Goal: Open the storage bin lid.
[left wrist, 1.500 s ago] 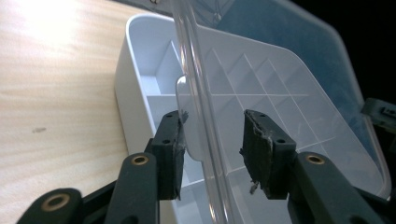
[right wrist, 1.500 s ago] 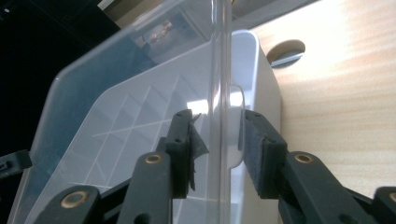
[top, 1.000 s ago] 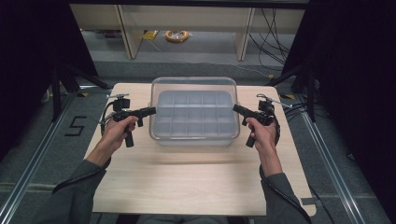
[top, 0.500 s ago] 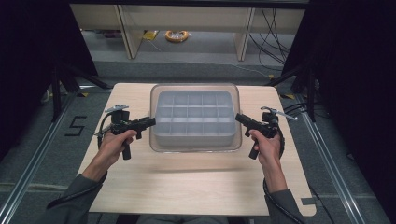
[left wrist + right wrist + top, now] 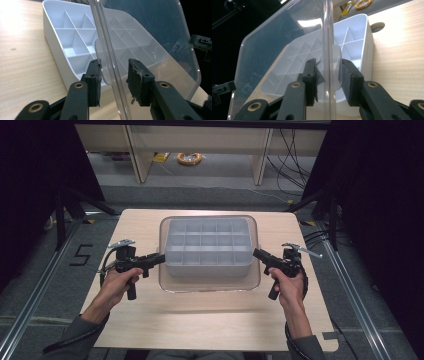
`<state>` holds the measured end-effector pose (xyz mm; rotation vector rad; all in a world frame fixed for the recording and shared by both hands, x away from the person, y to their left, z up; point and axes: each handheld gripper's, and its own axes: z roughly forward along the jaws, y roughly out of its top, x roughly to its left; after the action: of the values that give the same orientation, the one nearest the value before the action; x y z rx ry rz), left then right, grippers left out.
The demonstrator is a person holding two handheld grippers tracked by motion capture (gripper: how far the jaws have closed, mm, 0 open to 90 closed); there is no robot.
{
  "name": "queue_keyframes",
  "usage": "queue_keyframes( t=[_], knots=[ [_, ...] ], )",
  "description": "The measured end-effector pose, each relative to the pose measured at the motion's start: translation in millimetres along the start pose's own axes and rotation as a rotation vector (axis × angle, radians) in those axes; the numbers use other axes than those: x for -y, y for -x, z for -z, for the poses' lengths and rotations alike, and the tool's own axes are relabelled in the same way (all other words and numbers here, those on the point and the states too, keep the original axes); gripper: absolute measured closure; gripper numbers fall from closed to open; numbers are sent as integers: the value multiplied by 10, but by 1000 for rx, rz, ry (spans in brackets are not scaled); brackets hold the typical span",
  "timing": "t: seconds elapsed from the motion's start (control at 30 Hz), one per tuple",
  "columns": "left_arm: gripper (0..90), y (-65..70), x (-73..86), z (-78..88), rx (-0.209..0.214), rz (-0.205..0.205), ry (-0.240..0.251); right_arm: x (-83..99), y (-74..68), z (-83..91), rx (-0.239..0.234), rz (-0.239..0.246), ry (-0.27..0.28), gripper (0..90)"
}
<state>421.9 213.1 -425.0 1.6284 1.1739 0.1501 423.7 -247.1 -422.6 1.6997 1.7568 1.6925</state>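
A white compartment box (image 5: 207, 247) stands in the middle of the wooden table (image 5: 200, 320). A clear lid (image 5: 210, 282) hangs tilted over it, shifted toward the near side. My left gripper (image 5: 161, 258) is shut on the lid's left edge and my right gripper (image 5: 256, 253) on its right edge. In the left gripper view the lid (image 5: 150, 37) runs between the pads of my left gripper (image 5: 115, 80), above the box (image 5: 72, 42). In the right gripper view my right gripper (image 5: 328, 77) clamps the rim tab of the lid (image 5: 274, 45), with the box (image 5: 354, 42) below.
Bare tabletop lies on both sides of the box and in front of it. A round hole (image 5: 377, 26) sits in the table beyond the box. Behind the table are shelf legs and a yellow cable coil (image 5: 189, 158) on the floor. Dark stand legs (image 5: 70, 207) flank the table.
Both grippers have come toward the table's near edge, carrying the clear lid with them. The lid now overhangs the box's near side. The box has stayed put.
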Motion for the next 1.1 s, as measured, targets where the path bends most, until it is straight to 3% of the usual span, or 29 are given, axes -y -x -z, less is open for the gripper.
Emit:
queue_keyframes(
  t=[0.17, 0.57, 0.73, 0.77, 0.87, 1.1],
  knots=[
    [618, 7, 140, 56, 20, 0, -22, 106, -36, 91, 7, 7, -14, 682],
    [613, 100, 346, 318, 20, -22, -32, 359, -142, 251, -22, -8, -45, 682],
    [610, 107, 483, 332, 21, -16, -53, 465, -165, 337, -18, -4, -63, 682],
    [610, 103, 513, 333, 29, -15, -59, 490, -152, 348, -17, 15, -55, 681],
    [609, 114, 593, 342, 22, -18, -80, 576, -169, 396, -17, -11, -70, 681],
    [599, 137, 738, 360, 28, -15, -101, 752, -111, 453, -11, -17, -96, 680]
  ],
)
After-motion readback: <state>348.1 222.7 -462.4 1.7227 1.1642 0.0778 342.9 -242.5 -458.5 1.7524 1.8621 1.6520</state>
